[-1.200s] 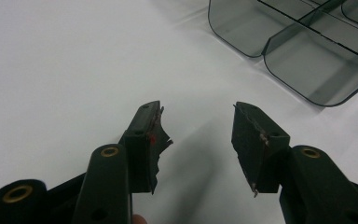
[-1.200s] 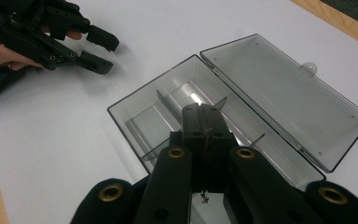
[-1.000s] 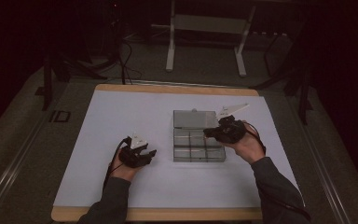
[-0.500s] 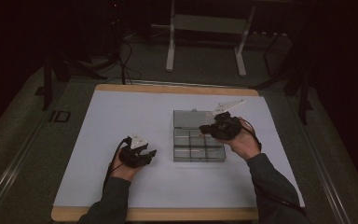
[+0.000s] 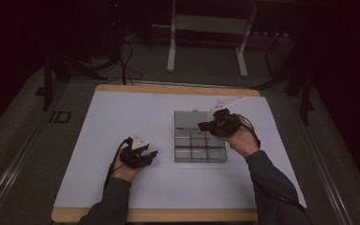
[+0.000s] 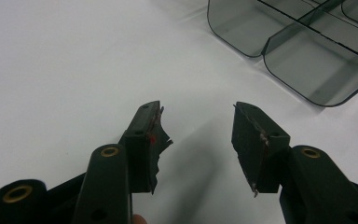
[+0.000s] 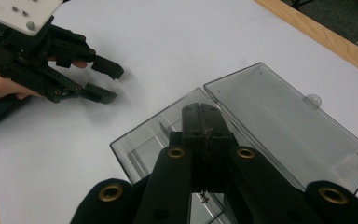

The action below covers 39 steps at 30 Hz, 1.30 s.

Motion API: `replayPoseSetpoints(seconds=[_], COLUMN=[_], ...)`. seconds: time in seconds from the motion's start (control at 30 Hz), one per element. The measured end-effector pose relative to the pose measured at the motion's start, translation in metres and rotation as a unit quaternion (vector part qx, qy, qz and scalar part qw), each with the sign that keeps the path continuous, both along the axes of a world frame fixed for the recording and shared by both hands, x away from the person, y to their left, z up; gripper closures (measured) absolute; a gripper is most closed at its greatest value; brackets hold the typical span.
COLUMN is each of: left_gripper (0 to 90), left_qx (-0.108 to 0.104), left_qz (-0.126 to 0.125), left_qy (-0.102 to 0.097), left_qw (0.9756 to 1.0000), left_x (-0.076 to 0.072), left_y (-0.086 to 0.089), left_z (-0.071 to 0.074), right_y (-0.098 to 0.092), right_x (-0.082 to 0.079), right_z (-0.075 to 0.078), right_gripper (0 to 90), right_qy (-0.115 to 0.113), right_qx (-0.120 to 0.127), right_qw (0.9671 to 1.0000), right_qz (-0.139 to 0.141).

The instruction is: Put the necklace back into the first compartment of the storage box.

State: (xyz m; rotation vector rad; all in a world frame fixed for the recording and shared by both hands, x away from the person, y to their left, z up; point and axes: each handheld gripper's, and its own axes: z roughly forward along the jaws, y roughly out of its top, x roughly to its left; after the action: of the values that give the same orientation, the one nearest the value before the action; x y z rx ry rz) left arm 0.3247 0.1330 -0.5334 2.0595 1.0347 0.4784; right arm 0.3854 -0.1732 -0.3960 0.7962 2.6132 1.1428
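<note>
A clear grey compartment box (image 5: 200, 149) lies on the white table top, with its lid (image 5: 190, 119) folded open flat behind it. My right gripper (image 5: 202, 126) hovers over the box's far compartments, and in the right gripper view its jaws (image 7: 200, 111) are pressed together with nothing visible between them. The box tray (image 7: 137, 150) and lid (image 7: 284, 126) lie below it. My left gripper (image 5: 151, 154) rests left of the box, low over the sheet. Its jaws (image 6: 198, 112) stand apart and empty, with a box corner (image 6: 307, 56) just ahead. From the right gripper view the left gripper (image 7: 113, 84) also looks open.
A white sheet (image 5: 122, 117) covers the table, which has a wooden edge (image 5: 168, 214) at the front. Behind the table a white stand (image 5: 206, 28) is on the dark floor. Cables trail from both grippers.
My right gripper has shifted slightly left, from the box's right side to over its far compartments. The left gripper has stayed put.
</note>
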Motion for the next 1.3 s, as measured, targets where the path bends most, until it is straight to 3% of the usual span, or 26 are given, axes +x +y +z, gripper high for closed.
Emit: replayPoseSetpoints(seconds=[0.63,1.3], left_gripper=[52.6,52.3], left_qx=[-0.001,-0.001], left_qz=[0.001,0.002], left_qy=[-0.002,-0.002], left_qw=[1.0000,1.0000], left_x=[0.000,0.000], left_y=[0.000,0.001], left_z=[0.000,0.000], right_y=[0.012,0.019], right_x=[0.007,0.015], right_z=[0.000,-0.012], right_gripper=[90.0,90.0], right_qy=[0.001,0.009], right_qx=[0.007,0.000], right_qw=[1.0000,0.9999], right_qz=[0.000,-0.008])
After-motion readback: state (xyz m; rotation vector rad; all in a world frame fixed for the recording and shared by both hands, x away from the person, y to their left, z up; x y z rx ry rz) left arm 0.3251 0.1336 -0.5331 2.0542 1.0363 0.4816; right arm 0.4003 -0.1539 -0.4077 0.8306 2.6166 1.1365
